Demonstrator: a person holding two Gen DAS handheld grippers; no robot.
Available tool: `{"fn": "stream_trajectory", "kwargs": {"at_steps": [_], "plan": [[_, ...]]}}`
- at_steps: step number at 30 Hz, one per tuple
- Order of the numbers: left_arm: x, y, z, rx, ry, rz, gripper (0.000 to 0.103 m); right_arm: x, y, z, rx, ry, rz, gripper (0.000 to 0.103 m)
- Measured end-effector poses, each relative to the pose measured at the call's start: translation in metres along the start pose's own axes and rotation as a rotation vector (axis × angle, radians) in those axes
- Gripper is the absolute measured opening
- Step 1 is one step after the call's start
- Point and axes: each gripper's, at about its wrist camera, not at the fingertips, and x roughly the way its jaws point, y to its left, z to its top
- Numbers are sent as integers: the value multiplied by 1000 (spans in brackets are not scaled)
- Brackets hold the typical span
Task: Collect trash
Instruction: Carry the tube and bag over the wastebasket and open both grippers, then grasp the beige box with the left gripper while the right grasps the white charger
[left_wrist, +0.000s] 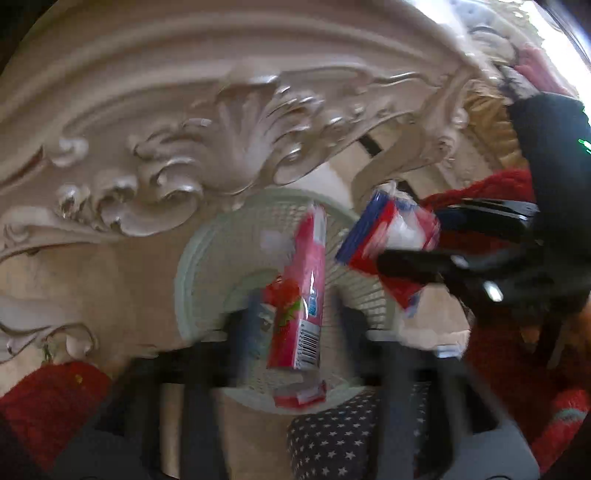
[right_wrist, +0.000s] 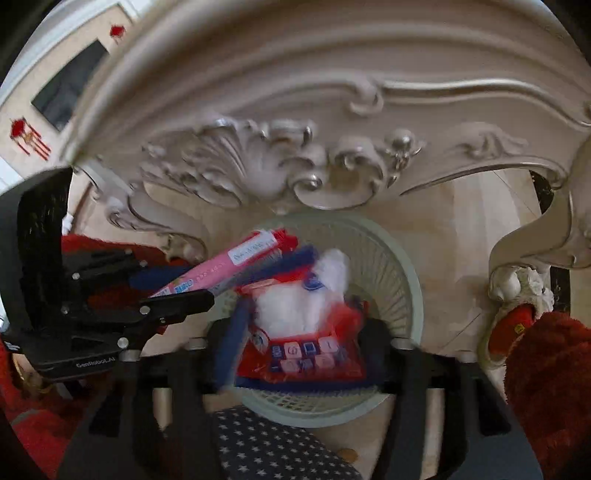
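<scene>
— What stands at the far side?
— A cream carved furniture apron (right_wrist: 295, 155) with shell and scroll relief, silvered on the edges, and a curved leg (right_wrist: 532, 236) at the right.
— And under it?
— A pale, glossy marble floor (right_wrist: 461, 236).
— The wall?
— Far left, a beige wall (right_wrist: 48, 85) with a dark panel (right_wrist: 70, 85) and red hanging ornaments (right_wrist: 27, 136) — bright daylight floods in at the far right.
</scene>
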Motion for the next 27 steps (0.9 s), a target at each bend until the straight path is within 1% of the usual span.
{"fn": "stream_trajectory", "kwargs": {"at_steps": [1, 3, 7, 10, 12, 14, 16, 18, 19, 20, 21, 22, 23, 24, 25, 27], "plan": [[2, 2, 0, -7, -12, 10, 83, 2, 1, 0, -10, -6, -30, 73], [5, 6, 0, -13, -27, 12, 83, 7, -1, -4, -7, 2, -45, 73], [10, 10, -4, -22, -21, 46, 83, 13, -12, -11, 48, 29, -34, 73], [9, 9, -6, -27, -36, 59, 83, 12, -13, -13, 38, 23, -39, 73], [1, 11, -9, -31, -60, 59, 83, 5, -7, -15, 18, 3, -28, 73], [-13, 12, -13, -28, -85, 75, 83, -8, -1, -16, 2, -33, 7, 73], [-38, 12, -15, -43, -118, 54, 83, -25, 3, -16, -5, -65, 53, 73], [-74, 14, -17, -57, -185, 34, 83, -54, 9, -15, -23, -128, 109, 73], [-92, 15, -16, -57, -219, 29, 83, -74, 12, -12, -40, -173, 117, 73], [-115, 18, -12, -51, -263, 37, 83, -86, 13, -7, -51, -203, 107, 73], [-130, 21, -8, -41, -292, 57, 83, -100, 16, 0, -64, -242, 92, 73], [-144, 24, -1, -28, -321, 91, 83, -118, 16, 11, -75, -300, 68, 73], [-157, 28, 7, -16, -353, 136, 83, -128, 16, 19, -77, -331, 56, 73], [-173, 35, 18, 4, -395, 194, 83, -139, 16, 31, -84, -368, 56, 73], [-182, 40, 27, 20, -423, 232, 83, -152, 17, 46, -107, -419, 66, 73], [-197, 57, 55, 47, -461, 319, 83, -160, 20, 68, -160, -469, 39, 73]]}}
